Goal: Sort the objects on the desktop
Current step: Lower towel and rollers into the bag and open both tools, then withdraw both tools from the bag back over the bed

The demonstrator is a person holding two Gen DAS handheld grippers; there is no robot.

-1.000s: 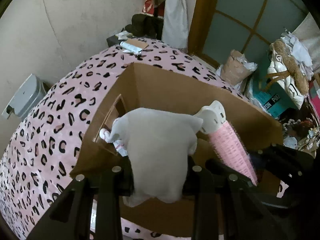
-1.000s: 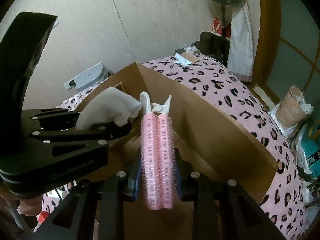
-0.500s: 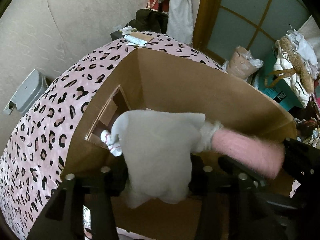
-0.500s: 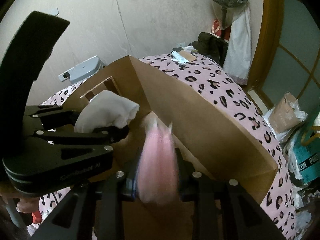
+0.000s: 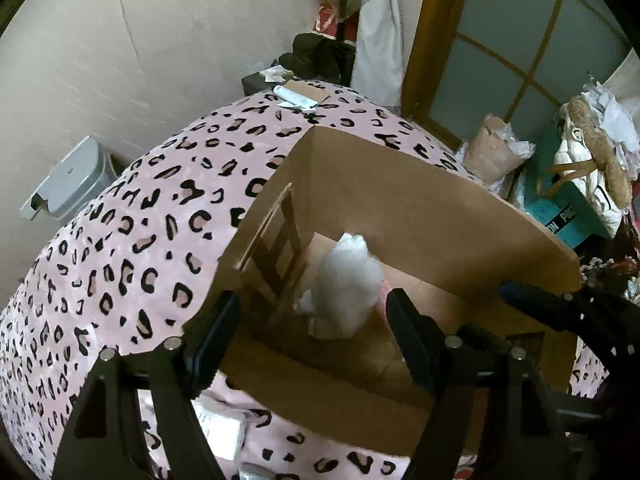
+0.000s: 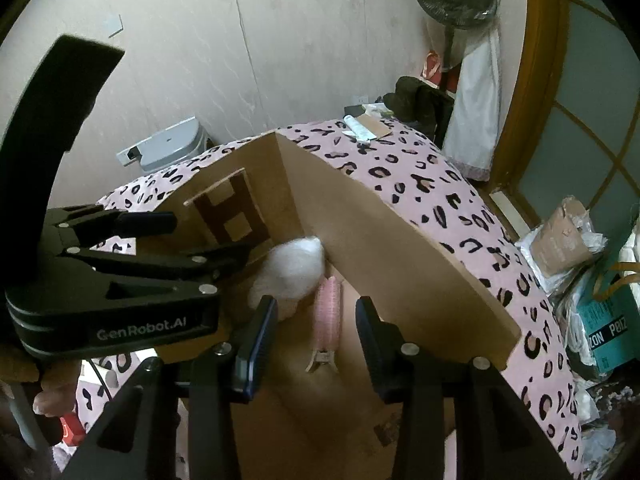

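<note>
Hovering above an open cardboard box (image 5: 440, 216), the left gripper (image 5: 312, 334) and the right gripper (image 6: 316, 330) both stand with jaws spread wide and nothing between them. Below them, inside the box, a white cloth pouch (image 6: 290, 276) slumps against the inner wall, touching a pink hair-roller clip (image 6: 328, 316) that lies flat on the cardboard floor beside it. A small wooden rack (image 6: 232, 216) leans in the box's far corner. Outside, the box sits on a pink leopard-print cover (image 5: 132, 240), where a white tube (image 6: 360, 130) and a card wait near the far edge, well apart from the box. Both items appear sorted. The likely risk now is a spread finger catching the box wall on the way out and dragging or tipping the light carton; the soft cover beneath gives it little grip.
</note>
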